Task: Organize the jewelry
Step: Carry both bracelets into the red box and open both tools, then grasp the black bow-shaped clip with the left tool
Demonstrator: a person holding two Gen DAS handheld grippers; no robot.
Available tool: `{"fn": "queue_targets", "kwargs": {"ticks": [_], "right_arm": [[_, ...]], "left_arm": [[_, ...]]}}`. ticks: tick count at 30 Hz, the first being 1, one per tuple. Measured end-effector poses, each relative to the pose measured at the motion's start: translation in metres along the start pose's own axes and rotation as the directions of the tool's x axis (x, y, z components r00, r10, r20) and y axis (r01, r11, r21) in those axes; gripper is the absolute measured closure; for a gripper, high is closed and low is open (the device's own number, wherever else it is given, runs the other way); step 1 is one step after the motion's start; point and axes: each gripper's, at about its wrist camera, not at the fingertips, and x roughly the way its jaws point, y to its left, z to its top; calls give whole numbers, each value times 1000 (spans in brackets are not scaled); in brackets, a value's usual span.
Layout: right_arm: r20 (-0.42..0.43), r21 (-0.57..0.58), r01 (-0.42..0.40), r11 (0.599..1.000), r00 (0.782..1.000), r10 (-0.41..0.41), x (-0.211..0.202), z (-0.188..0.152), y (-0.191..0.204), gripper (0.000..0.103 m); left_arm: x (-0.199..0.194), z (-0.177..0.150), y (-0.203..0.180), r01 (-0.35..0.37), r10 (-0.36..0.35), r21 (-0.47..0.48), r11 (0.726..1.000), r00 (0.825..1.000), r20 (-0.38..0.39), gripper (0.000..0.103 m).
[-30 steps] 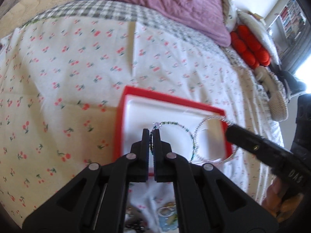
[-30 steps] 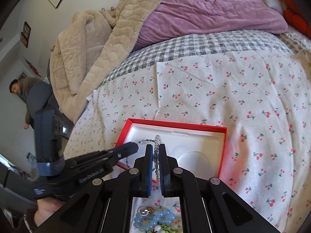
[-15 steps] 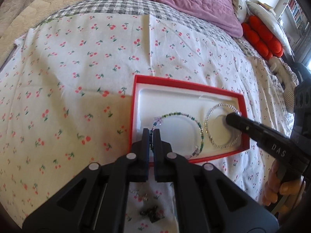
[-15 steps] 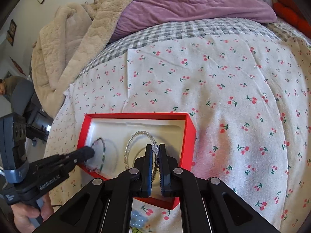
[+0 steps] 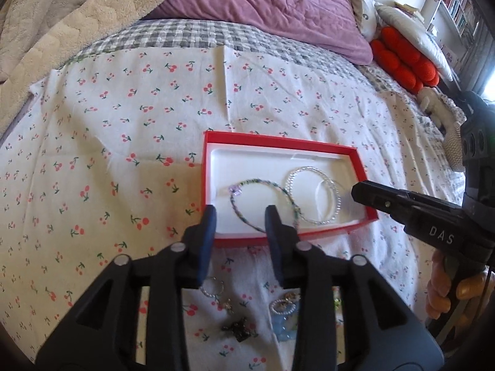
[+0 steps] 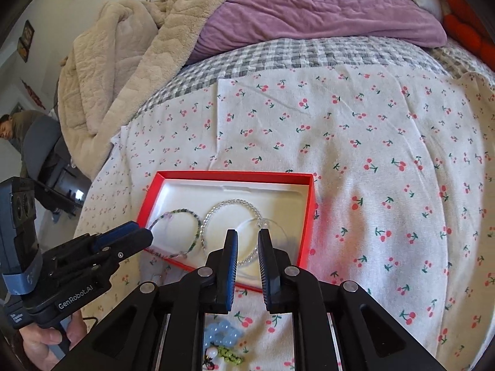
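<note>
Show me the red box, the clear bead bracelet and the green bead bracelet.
red box (image 5: 278,138): left wrist view, far rim.
clear bead bracelet (image 5: 337,204): left wrist view, right-hand beads.
green bead bracelet (image 6: 195,216): right wrist view, right-hand beads.

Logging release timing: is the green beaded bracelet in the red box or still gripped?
In. The green beaded bracelet lies loose on the red box floor; left gripper stands open around nothing.

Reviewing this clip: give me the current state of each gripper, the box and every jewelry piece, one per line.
left gripper: open, holding nothing
right gripper: open, holding nothing
red box: lidless, on the bed
green beaded bracelet: flat in box
clear beaded bracelet: flat in box, beside the green one
blue bead bracelet: loose on the sheet, outside box
</note>
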Motion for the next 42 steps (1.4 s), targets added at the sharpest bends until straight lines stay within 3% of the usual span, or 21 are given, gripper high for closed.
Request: {"fn": "queue_targets", "kwargs": {"ticks": [1,3,7,9,11,12,15,17,21,30,36,42], "right_arm": [[0,-2,3,1000,1000,-3,-2,-1,1,89],[-3,-13,2,1000,1000,-2,-9,-3,2,89],[-1,-50,9,999,1000,-9,-23,-11,10,88],[-1,-63,12,998,1000,-12,-30,-15,14,86],[-1,-73,26,997,1000,-26,-36,-18,17,82],[1,-80,28,996,1000,-28,-40,-20,18,75],[24,-96,43,994,999,-41,-51,-27,22,19],[64,-115,59,992,997,-52,-61,-32,24,18],[58,-127,78,989,996,-71,-67,-41,23,18],[25,-109,114,987,993,-112,-66,-63,9,18],[-18,-130,154,979,987,-158,-55,-75,4,18],[-78,-142,178,974,979,-190,-38,-84,2,18]], "left_arm": [[-2,-1,-1,6,-6,0,1000,1000,2,58],[-10,-4,-2,-7,6,3,1000,1000,16,40],[-23,-10,-3,-7,7,8,1000,1000,23,33],[-30,-14,-1,-20,20,6,1000,999,27,21],[-34,-18,1,-37,37,8,999,999,30,18],[-35,-20,1,-43,42,10,999,999,28,18],[-38,-27,3,-60,60,17,998,998,6,16],[-41,-35,5,-76,76,23,997,997,-2,15],[-43,-48,9,-109,110,41,993,994,-19,14],[-34,-78,15,-113,122,101,989,989,-88,14],[-25,-95,14,-75,93,140,987,987,-130,14],[-19,-103,7,9,15,162,987,989,-147,15]]}}
